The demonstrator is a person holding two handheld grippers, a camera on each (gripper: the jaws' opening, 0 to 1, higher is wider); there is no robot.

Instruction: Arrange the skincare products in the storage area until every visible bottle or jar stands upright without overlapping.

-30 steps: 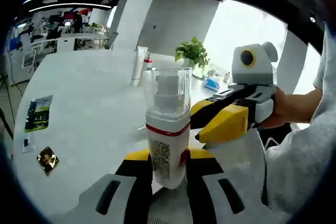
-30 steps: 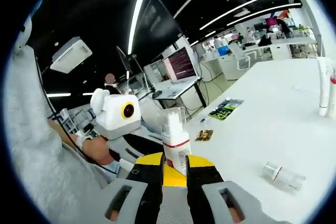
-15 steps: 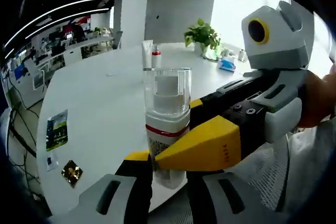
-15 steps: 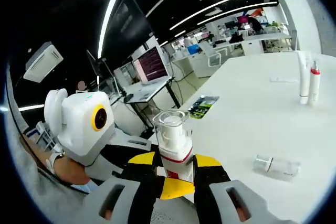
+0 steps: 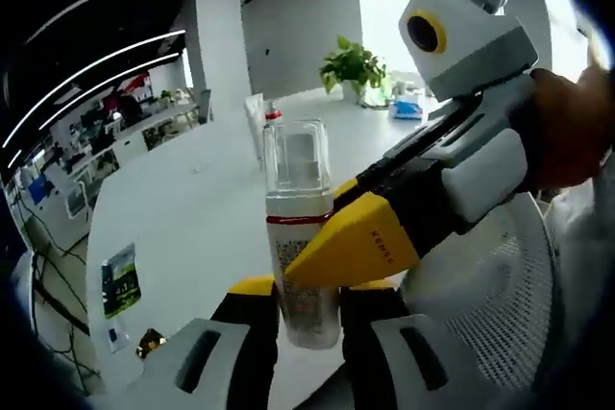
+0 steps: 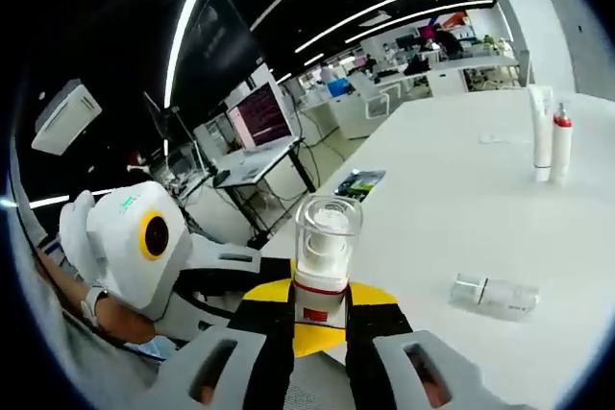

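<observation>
Between both grippers, white bottle [image 5: 306,266], fine label print unreadable

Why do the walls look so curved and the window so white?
Fisheye lenses bend straight lines in both views: the ceiling lights arc in the right gripper view. In the left gripper view the window is blown out by daylight, while the bottle stays fairly sharp.
</observation>
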